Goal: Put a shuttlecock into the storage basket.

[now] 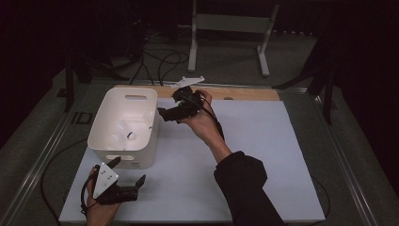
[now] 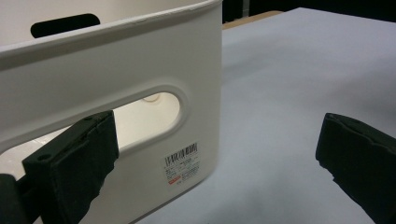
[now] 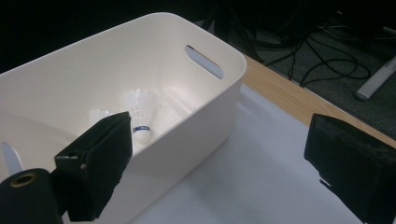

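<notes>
A white plastic bin (image 1: 141, 96) stands on the left of the white mat. Inside it lies a white shuttlecock (image 3: 139, 111) with a blue band, cork down, also seen from above as the shuttlecock (image 1: 128, 134). A second pale shuttlecock (image 3: 99, 115) lies beside it. My right gripper (image 1: 168, 105) hovers open at the bin's far right corner with nothing between its jaws. The bin (image 3: 219, 100) sits just left of the right gripper (image 3: 219, 163). My left gripper (image 1: 127, 172) is open and empty in front of the bin's near wall. One jaw of the left gripper (image 2: 217, 158) overlaps the bin's handle slot (image 2: 149, 114).
The white mat (image 1: 263, 155) covers the table, with a wooden strip (image 1: 244, 93) along its far edge. A small white flat piece (image 1: 187, 81) lies at that edge. Beyond the table are a white stand (image 1: 230, 28) and cables (image 1: 160, 61) on the floor.
</notes>
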A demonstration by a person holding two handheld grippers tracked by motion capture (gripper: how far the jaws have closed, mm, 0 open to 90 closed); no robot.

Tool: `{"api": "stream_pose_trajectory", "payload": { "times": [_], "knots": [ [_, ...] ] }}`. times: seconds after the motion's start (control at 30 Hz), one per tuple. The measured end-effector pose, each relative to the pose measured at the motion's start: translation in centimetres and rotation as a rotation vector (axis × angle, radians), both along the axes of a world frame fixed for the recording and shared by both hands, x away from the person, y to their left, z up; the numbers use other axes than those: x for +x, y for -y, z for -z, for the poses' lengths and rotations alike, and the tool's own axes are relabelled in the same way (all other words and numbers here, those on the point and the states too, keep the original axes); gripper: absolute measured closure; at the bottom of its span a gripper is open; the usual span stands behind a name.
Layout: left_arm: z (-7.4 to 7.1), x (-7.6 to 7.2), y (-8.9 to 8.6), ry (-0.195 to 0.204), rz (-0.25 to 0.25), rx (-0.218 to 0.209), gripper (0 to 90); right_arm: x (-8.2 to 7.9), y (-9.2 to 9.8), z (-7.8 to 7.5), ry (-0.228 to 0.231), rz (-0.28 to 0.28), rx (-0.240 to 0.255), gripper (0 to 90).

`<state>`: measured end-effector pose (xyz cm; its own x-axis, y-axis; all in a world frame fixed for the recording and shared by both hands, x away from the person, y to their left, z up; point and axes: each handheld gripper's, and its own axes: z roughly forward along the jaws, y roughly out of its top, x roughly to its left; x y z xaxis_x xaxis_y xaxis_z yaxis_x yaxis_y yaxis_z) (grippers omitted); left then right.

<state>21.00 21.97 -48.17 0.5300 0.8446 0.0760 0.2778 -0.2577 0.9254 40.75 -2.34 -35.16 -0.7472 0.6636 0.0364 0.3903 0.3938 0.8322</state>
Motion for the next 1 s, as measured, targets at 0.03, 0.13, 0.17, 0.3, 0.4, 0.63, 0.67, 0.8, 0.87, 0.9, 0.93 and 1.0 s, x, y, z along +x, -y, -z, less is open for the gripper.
{"api": "stream_pose_trajectory", "payload": {
  "times": [0.03,0.13,0.17,0.3,0.4,0.63,0.67,0.8,0.87,0.9,0.93,1.0],
  "knots": [
    [0.0,0.0,0.0,0.0,0.0,0.001,0.0,-0.1,0.2,0.0,0.001,0.0,-0.001,7.5],
    [0.0,0.0,0.0,0.0,-0.001,0.0,0.0,-0.4,0.7,0.2,0.021,0.003,-0.018,7.5],
    [0.0,0.0,0.0,0.0,-0.001,-0.001,0.0,-0.5,0.9,0.3,0.019,0.013,-0.021,7.5],
    [0.0,0.0,0.0,0.0,-0.001,0.001,0.0,-0.9,1.6,0.7,0.027,0.018,-0.036,7.5],
    [0.0,0.0,0.0,-0.002,-0.001,0.002,0.0,-1.3,2.1,0.9,0.026,0.025,-0.044,7.6],
    [0.0,0.0,0.0,-0.003,0.0,0.004,0.0,-1.8,3.1,1.3,0.043,0.038,-0.045,7.6],
    [0.0,0.0,0.1,-0.003,-0.001,0.003,0.0,-2.0,3.6,1.5,0.041,0.044,-0.043,7.6],
    [0.0,0.0,0.1,-0.002,-0.001,0.003,0.0,-2.4,4.2,1.7,0.04,0.058,-0.038,7.6],
    [0.0,0.0,0.0,-0.004,0.0,0.007,0.0,-2.9,4.9,1.9,0.043,0.072,-0.032,7.6],
    [0.0,0.0,0.1,-0.004,0.0,0.008,0.0,-3.0,5.2,2.0,0.047,0.072,-0.03,7.7],
    [0.0,0.0,0.1,-0.004,0.0,0.007,0.0,-3.1,5.5,2.1,0.046,0.076,-0.027,7.6],
    [0.0,0.0,0.1,-0.004,0.001,0.007,0.0,-3.3,6.0,2.3,0.052,0.082,-0.033,7.6]
  ]
}}
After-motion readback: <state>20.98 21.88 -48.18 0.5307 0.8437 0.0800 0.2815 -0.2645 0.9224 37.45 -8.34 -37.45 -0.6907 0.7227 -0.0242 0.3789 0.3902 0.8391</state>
